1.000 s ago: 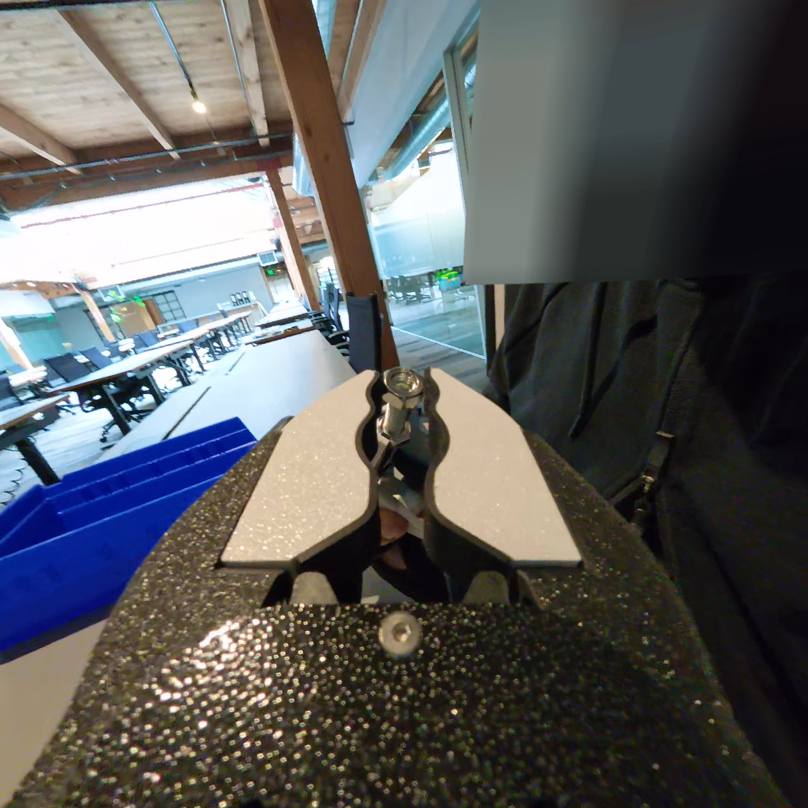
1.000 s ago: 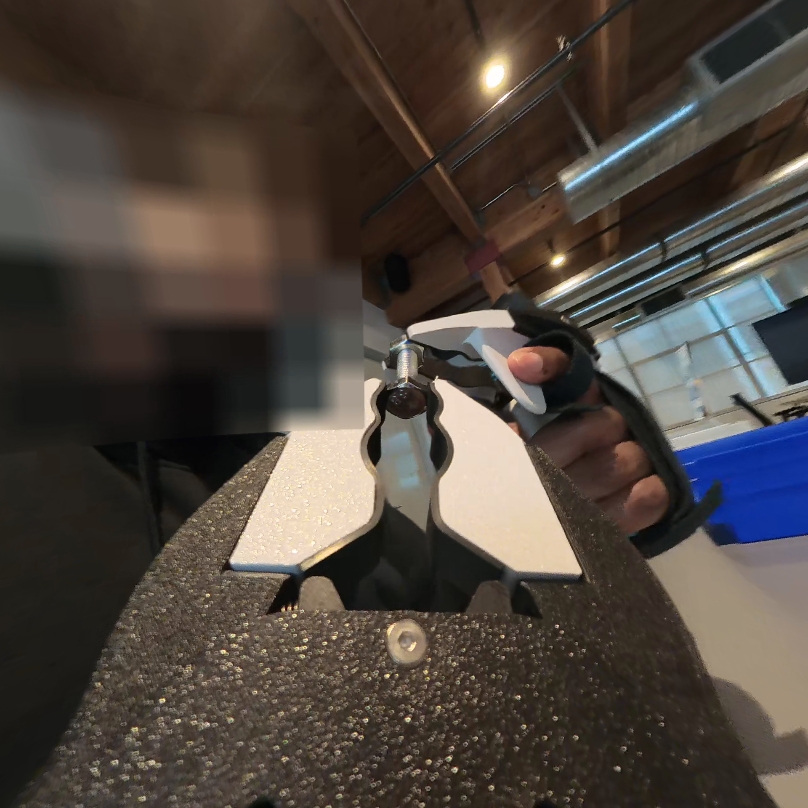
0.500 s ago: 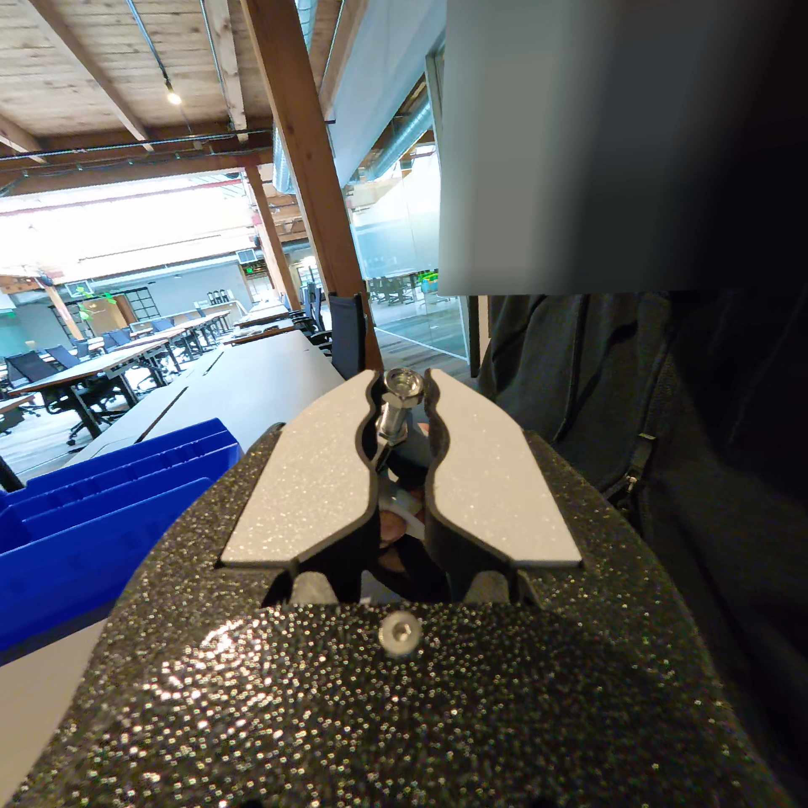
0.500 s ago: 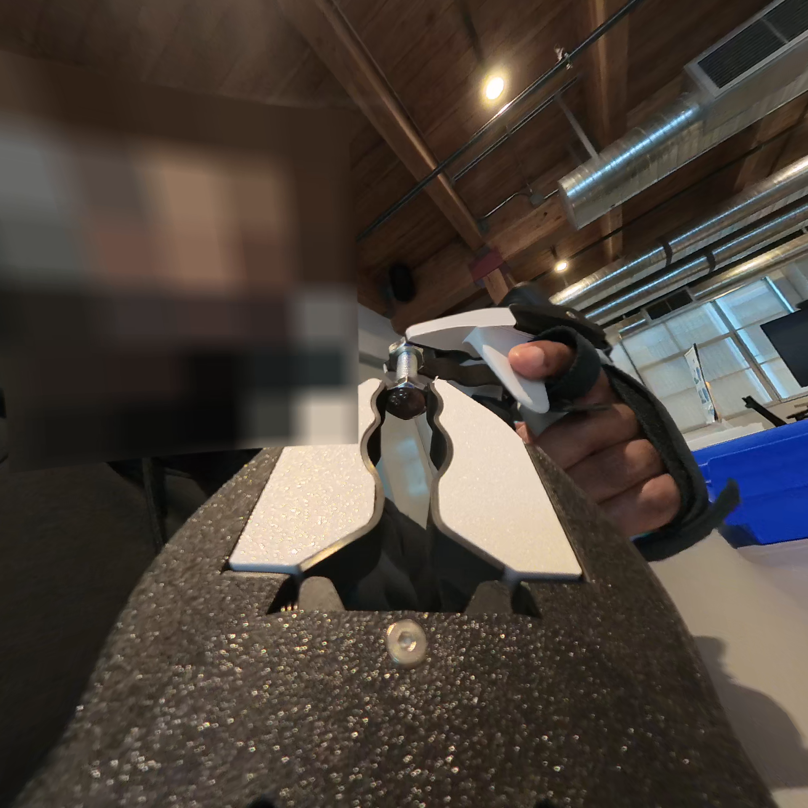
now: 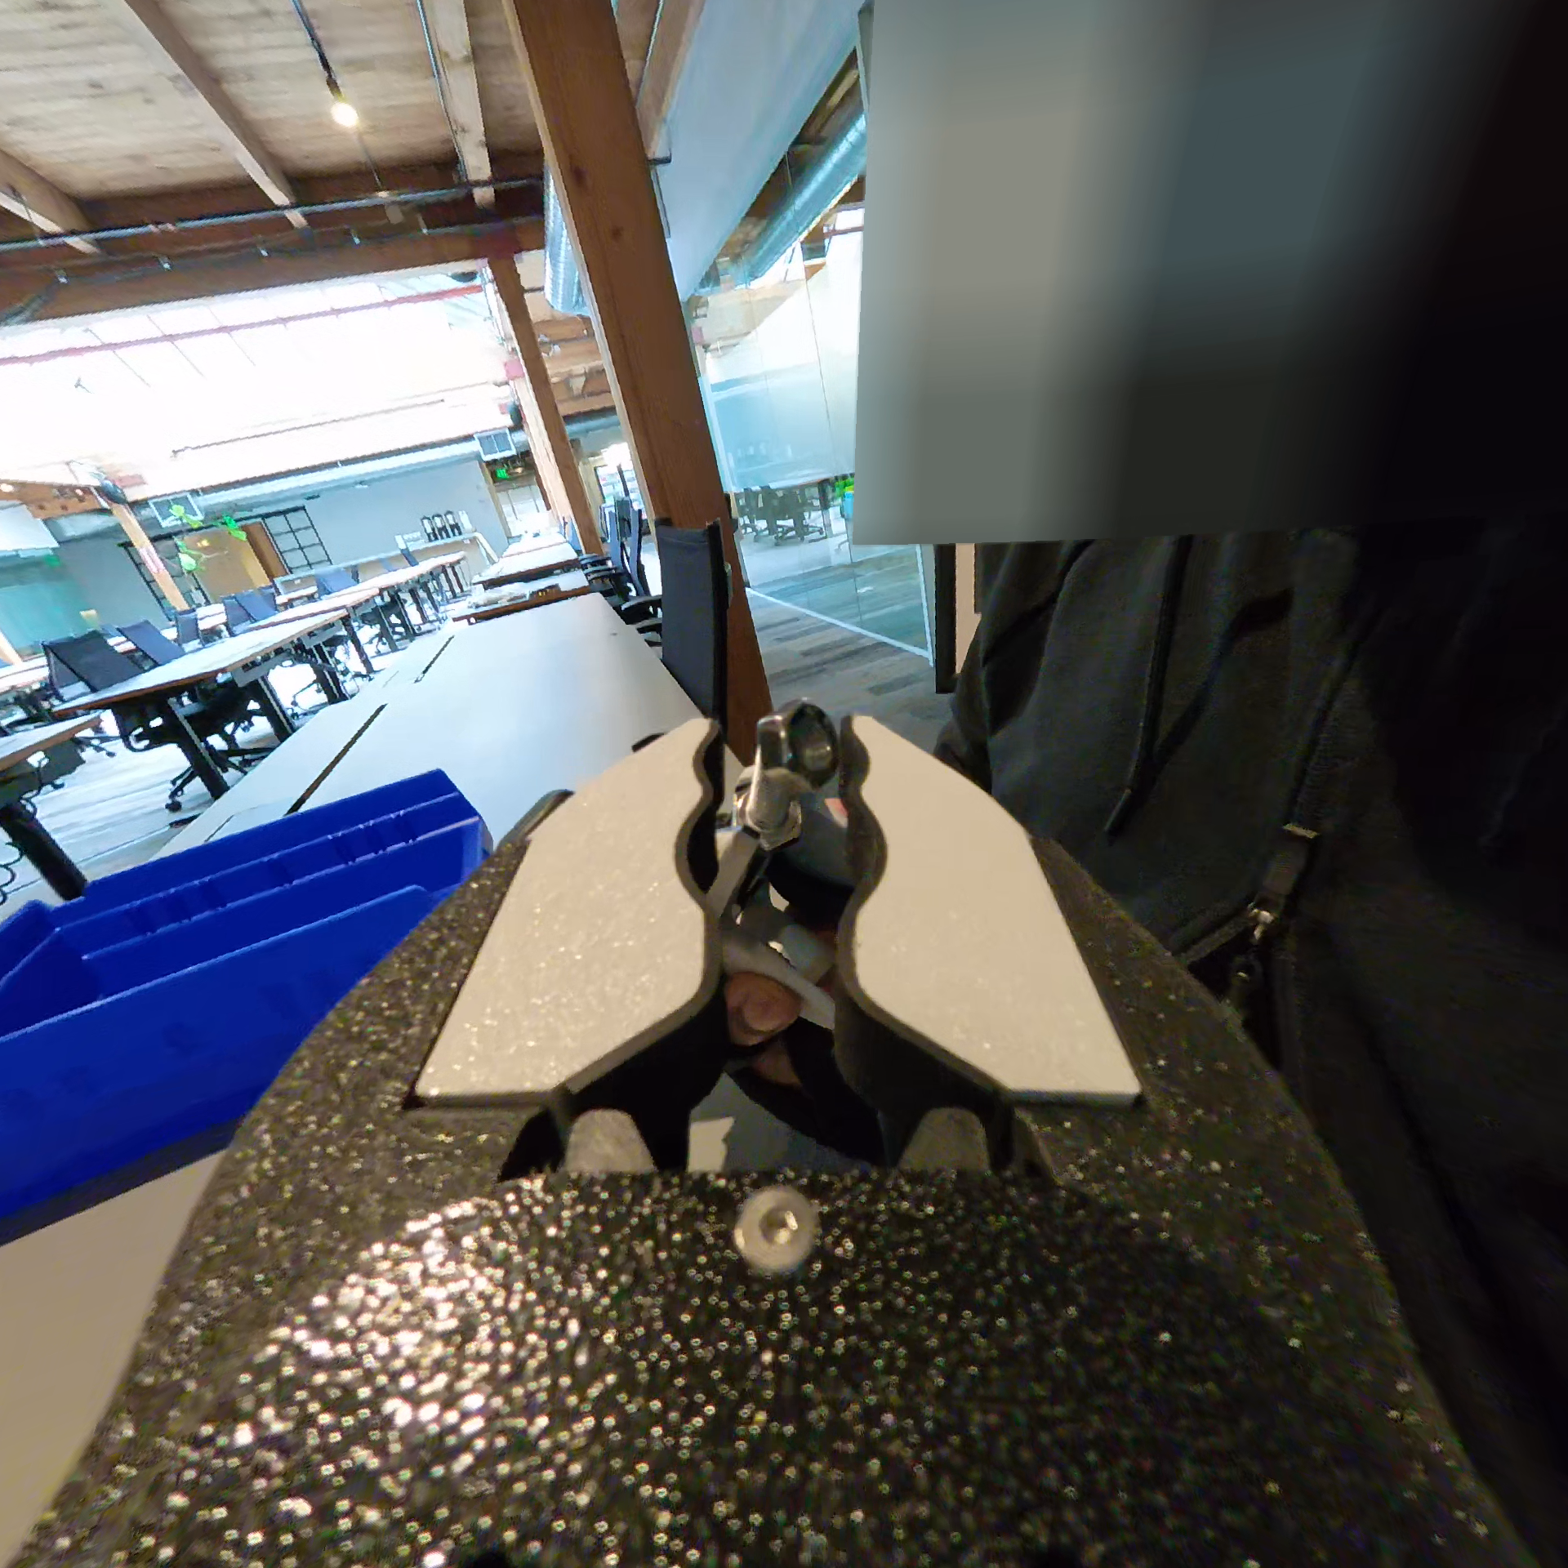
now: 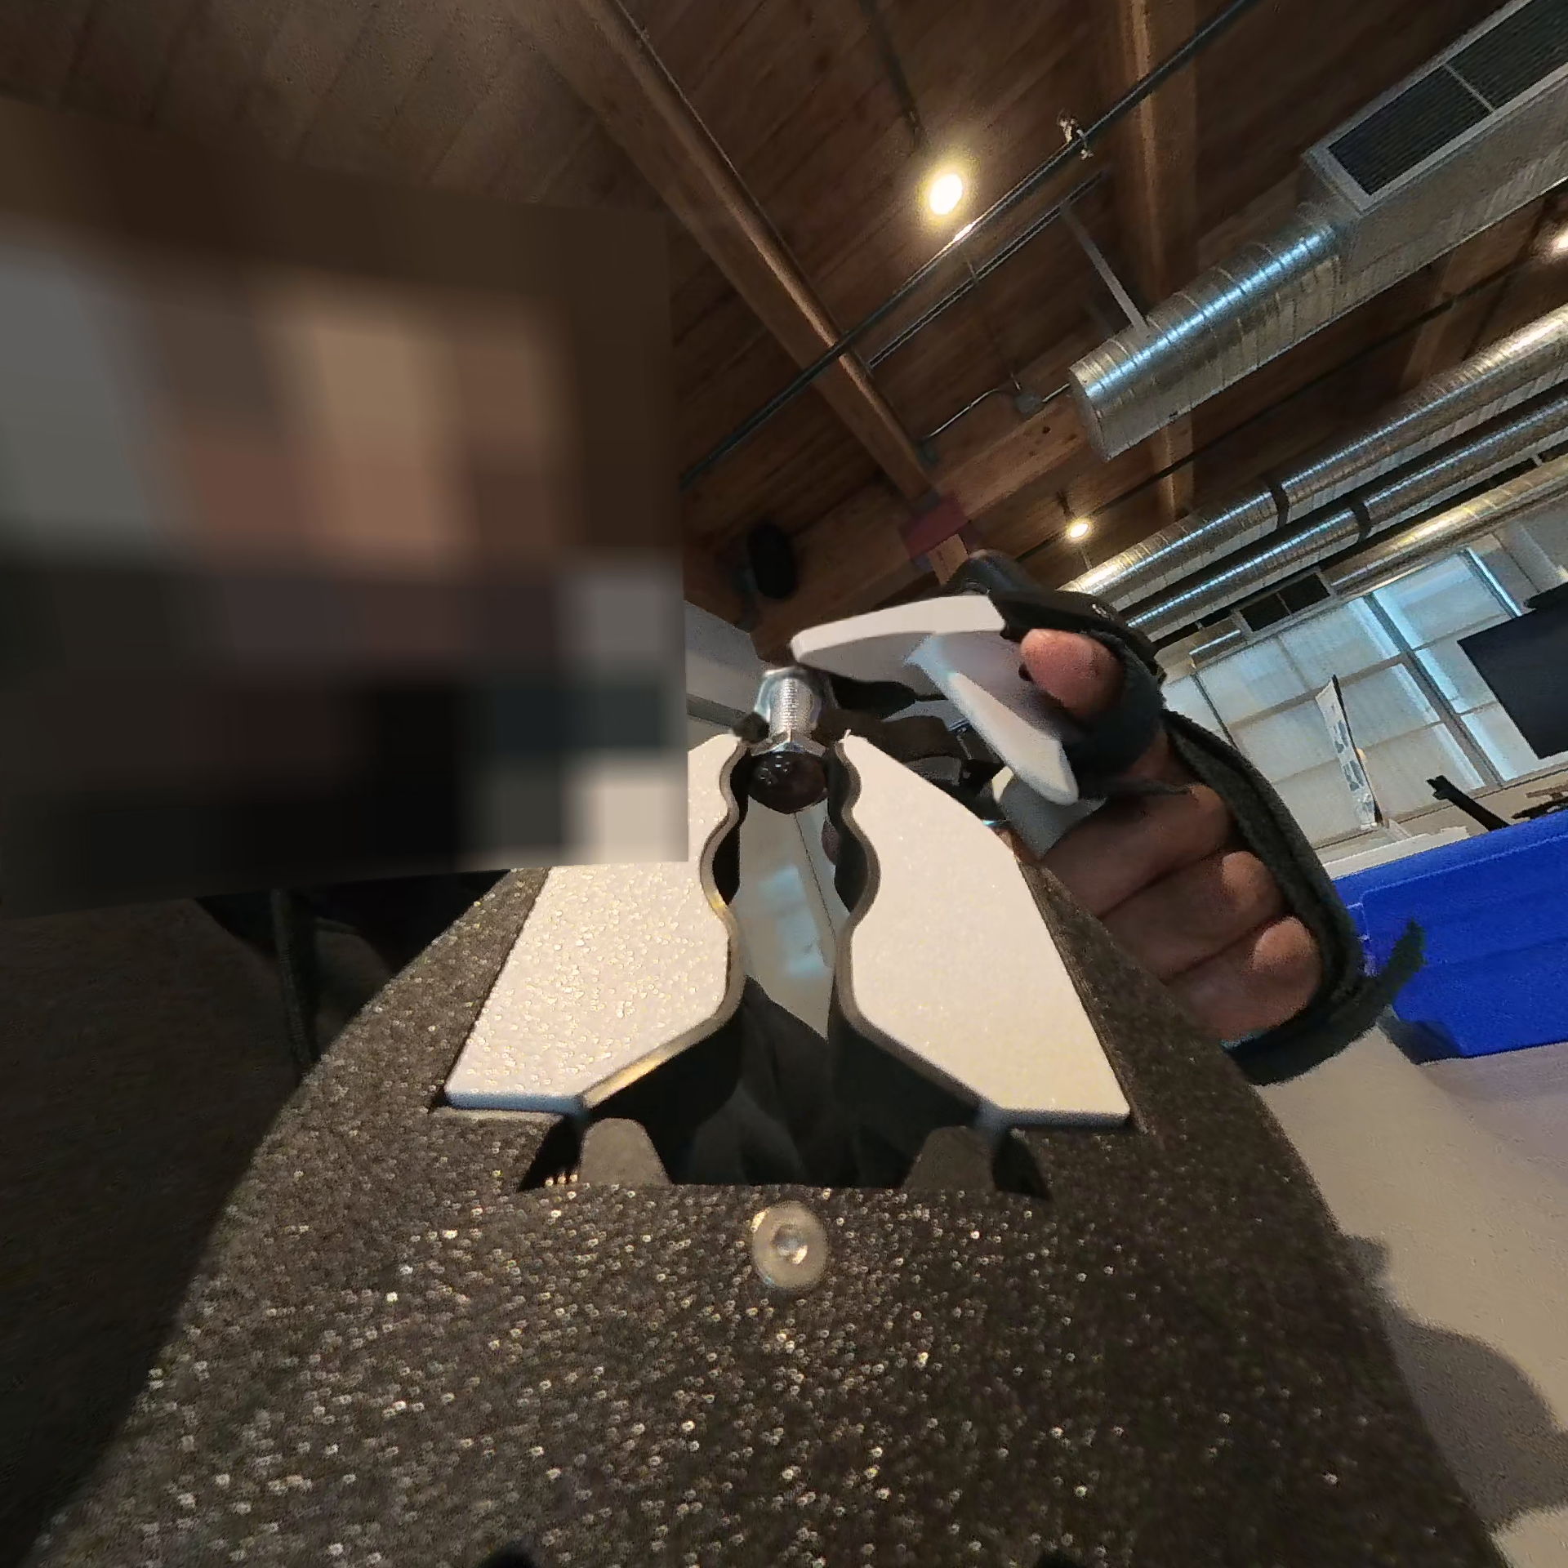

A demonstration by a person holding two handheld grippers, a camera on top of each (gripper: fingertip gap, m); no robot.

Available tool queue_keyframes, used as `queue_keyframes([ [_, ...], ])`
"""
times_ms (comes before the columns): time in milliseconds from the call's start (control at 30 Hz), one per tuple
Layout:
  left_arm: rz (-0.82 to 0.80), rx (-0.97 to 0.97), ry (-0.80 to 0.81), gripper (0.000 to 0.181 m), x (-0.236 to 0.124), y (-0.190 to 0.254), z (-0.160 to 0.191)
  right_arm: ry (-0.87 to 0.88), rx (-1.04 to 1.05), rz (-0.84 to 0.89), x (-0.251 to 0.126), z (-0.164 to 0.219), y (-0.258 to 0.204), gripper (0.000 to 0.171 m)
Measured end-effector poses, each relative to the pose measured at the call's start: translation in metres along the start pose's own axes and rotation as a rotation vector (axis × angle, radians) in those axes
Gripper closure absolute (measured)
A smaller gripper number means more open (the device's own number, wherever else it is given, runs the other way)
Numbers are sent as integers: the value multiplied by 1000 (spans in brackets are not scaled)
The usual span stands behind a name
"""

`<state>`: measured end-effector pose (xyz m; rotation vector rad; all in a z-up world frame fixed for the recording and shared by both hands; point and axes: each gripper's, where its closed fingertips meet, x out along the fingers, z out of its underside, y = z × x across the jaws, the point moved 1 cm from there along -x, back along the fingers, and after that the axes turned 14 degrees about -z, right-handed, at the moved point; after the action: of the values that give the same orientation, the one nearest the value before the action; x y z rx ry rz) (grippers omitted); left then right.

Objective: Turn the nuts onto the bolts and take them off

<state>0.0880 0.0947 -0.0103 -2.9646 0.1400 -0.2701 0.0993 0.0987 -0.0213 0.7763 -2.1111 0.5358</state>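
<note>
Your right gripper is pinching the bolt by its hex head, shank pointing forward. Your left gripper is standing spread around the nut at the shank's end, fingers clear of it. Blue bin is sitting on the table.

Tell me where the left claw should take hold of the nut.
Grip the nut by two opposite flats, with the left claw closing across the bolt shaft from either side. The nut sits at the shaft's free end, between the parted fingers. The right claw clamps the hex head at the other end, so only the nut is free.
</note>
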Motion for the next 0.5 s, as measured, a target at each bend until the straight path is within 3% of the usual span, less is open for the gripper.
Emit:
queue_keyframes([
  [500, -18, 14, -24, 163, 0, -1, 7, -73, -91, 90, -8, 1, 3, 154],
])
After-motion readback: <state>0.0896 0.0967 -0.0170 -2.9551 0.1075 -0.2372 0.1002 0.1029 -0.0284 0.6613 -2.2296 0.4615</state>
